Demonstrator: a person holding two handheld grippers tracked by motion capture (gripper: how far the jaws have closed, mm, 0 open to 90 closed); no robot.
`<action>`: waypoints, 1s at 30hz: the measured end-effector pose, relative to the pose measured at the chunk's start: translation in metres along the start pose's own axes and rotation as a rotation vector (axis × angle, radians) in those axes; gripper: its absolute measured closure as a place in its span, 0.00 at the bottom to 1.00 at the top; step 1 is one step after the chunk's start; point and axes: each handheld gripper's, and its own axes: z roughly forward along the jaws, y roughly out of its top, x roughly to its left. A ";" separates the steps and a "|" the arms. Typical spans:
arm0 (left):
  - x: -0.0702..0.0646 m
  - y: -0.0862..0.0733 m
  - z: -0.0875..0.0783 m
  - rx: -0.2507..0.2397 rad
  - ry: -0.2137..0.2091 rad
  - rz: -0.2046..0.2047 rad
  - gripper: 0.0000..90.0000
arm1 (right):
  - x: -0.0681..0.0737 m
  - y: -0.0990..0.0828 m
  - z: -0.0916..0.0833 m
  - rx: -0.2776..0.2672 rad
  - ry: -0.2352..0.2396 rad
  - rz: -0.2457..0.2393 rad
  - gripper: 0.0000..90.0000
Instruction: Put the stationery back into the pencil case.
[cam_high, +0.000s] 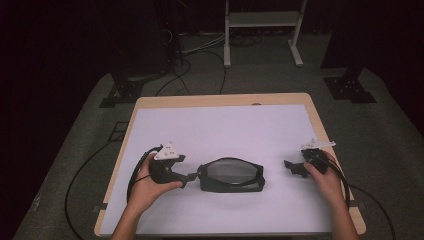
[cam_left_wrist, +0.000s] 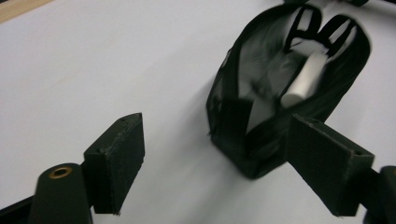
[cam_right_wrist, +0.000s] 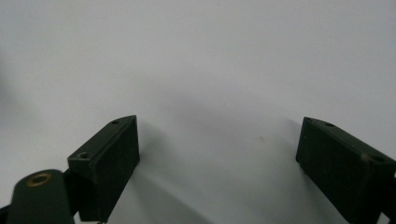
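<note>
Mesh pouch (cam_left_wrist: 261, 93): motion-blurred in the left gripper view; top edge cropped by the frame; its white cylindrical content (cam_left_wrist: 306, 79) is indistinct, identity undeterminable; the right tong of the left tongs (cam_left_wrist: 219, 154) overlaps its lower corner.

Looking along the right gripper (cam_right_wrist: 217, 158), low over a plain white table sheet (cam_right_wrist: 196, 60). Two black jaws rising from the bottom edge, standing wide apart, gripping nothing, with bare sheet lying between them. Left jaw slanting inward, carrying two small screw holes on its top face. Brass-ringed hole (cam_right_wrist: 38, 179) sitting on a rounded black part at the bottom left corner. Right jaw running off the right edge. Soft shadows spreading over the sheet beside both jaws.
</note>
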 end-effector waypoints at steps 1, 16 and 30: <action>0.001 -0.004 -0.002 0.005 0.013 -0.008 0.19 | 0.000 0.000 0.000 0.000 0.000 0.000 0.14; 0.009 -0.043 -0.025 0.033 0.095 -0.077 0.11 | 0.000 0.000 0.000 -0.001 -0.001 -0.002 0.14; 0.019 -0.085 -0.040 0.083 0.180 -0.147 0.10 | 0.000 0.000 0.000 -0.001 -0.001 -0.003 0.14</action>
